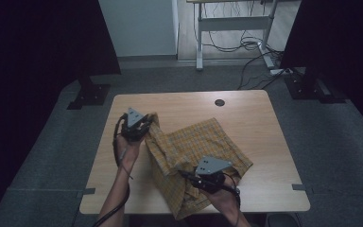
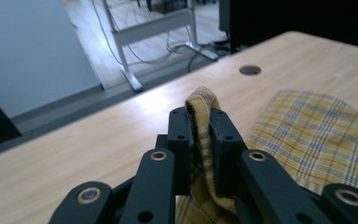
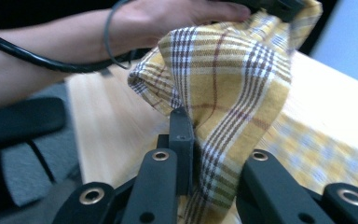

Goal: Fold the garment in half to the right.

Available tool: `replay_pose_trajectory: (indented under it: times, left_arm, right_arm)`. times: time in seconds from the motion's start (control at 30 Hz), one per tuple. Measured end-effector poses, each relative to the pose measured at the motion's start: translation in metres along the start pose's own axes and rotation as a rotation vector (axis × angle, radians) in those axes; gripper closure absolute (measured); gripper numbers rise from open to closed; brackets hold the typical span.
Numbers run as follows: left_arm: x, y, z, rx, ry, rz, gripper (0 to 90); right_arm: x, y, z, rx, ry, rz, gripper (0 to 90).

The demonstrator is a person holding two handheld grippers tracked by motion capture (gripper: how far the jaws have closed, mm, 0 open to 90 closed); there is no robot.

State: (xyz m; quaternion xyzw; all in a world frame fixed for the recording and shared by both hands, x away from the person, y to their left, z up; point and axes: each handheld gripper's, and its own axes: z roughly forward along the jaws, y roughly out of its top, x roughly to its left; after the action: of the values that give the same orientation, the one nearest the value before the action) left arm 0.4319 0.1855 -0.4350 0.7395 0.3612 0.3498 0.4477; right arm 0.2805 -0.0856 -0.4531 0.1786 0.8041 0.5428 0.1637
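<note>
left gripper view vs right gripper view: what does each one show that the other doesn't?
Left gripper view alone: the round hole in the table and a desk frame on the floor beyond. Right gripper view alone: the person's other hand and a black cable. Both: the yellow plaid cloth pinched in that view's own hand-held gripper, over the wooden table.

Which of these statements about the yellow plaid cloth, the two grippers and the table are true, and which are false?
1. The left gripper is shut on the yellow plaid cloth. True.
2. The right gripper hangs open above the cloth. False: its jaws pinch a fold of the cloth.
3. The cloth is blue with white dots. False: it is yellow with a plaid pattern.
4. The wooden table has a round hole near its far edge. True.
5. Part of the cloth hangs over the near table edge. True.
</note>
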Motion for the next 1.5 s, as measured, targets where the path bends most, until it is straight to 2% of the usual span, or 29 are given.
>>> replay_pose_trajectory:
  times: [0.07, 0.17, 0.23, 0.3, 0.4, 0.43, 0.53, 0.7, 0.83, 0.93, 1.03, 1.13, 1.33, 1.37, 1.43, 1.5]
  left_arm:
    - [-0.011, -0.007, 0.018, 0.024, -0.010, 0.004, 80.9]
    - [-0.024, -0.024, 0.044, 0.081, -0.016, 0.018, 80.9]
    - [-0.031, -0.037, 0.059, 0.142, -0.025, 0.030, 80.9]
    - [-0.037, -0.051, 0.071, 0.214, -0.030, 0.066, 80.8]
    - [-0.043, -0.068, 0.079, 0.287, -0.029, 0.118, 79.2]
    - [-0.043, -0.071, 0.080, 0.293, -0.032, 0.112, 78.4]
    - [-0.042, -0.076, 0.079, 0.300, -0.036, 0.109, 77.5]
    - [-0.038, -0.084, 0.071, 0.314, -0.044, 0.120, 77.1]
    - [-0.028, -0.094, 0.058, 0.306, -0.049, 0.081, 77.0]
    - [-0.018, -0.104, 0.043, 0.295, -0.046, 0.044, 77.1]
    - [-0.013, -0.110, 0.033, 0.293, -0.039, 0.030, 77.2]
    - [-0.002, -0.119, 0.016, 0.290, -0.027, 0.001, 77.3]
    - [0.015, -0.132, -0.011, 0.304, 0.000, -0.029, 77.5]
    - [0.021, -0.136, -0.018, 0.308, 0.007, -0.038, 77.5]
    - [0.026, -0.138, -0.024, 0.309, 0.020, -0.024, 77.4]
    - [0.031, -0.137, -0.029, 0.290, 0.065, 0.002, 77.7]
  right_arm:
    - [-0.007, -0.014, -0.003, 0.030, -0.035, 0.012, 80.7]
    - [-0.017, -0.037, -0.001, 0.082, -0.060, 0.046, 80.7]
    - [-0.022, -0.053, 0.005, 0.129, -0.075, 0.058, 80.7]
    - [-0.026, -0.068, 0.012, 0.184, -0.079, 0.067, 80.4]
    - [-0.028, -0.084, 0.020, 0.246, -0.081, 0.070, 80.0]
    - [-0.028, -0.089, 0.023, 0.266, -0.077, 0.074, 79.9]
    - [-0.028, -0.095, 0.028, 0.281, -0.061, 0.093, 80.0]
    - [-0.021, -0.095, 0.034, 0.290, -0.055, 0.084, 80.0]
    - [-0.012, -0.094, 0.042, 0.282, -0.024, 0.082, 80.0]
    - [-0.003, -0.092, 0.050, 0.279, 0.002, 0.073, 80.0]
    - [0.002, -0.090, 0.054, 0.278, 0.018, 0.067, 80.0]
    - [0.016, -0.084, 0.069, 0.276, 0.064, 0.047, 79.9]
    - [0.036, -0.075, 0.090, 0.267, 0.128, 0.025, 79.8]
    - [0.043, -0.072, 0.097, 0.261, 0.150, 0.020, 79.8]
    - [0.050, -0.070, 0.102, 0.254, 0.163, 0.010, 79.8]
    - [0.055, -0.066, 0.104, 0.232, 0.159, -0.009, 80.9]
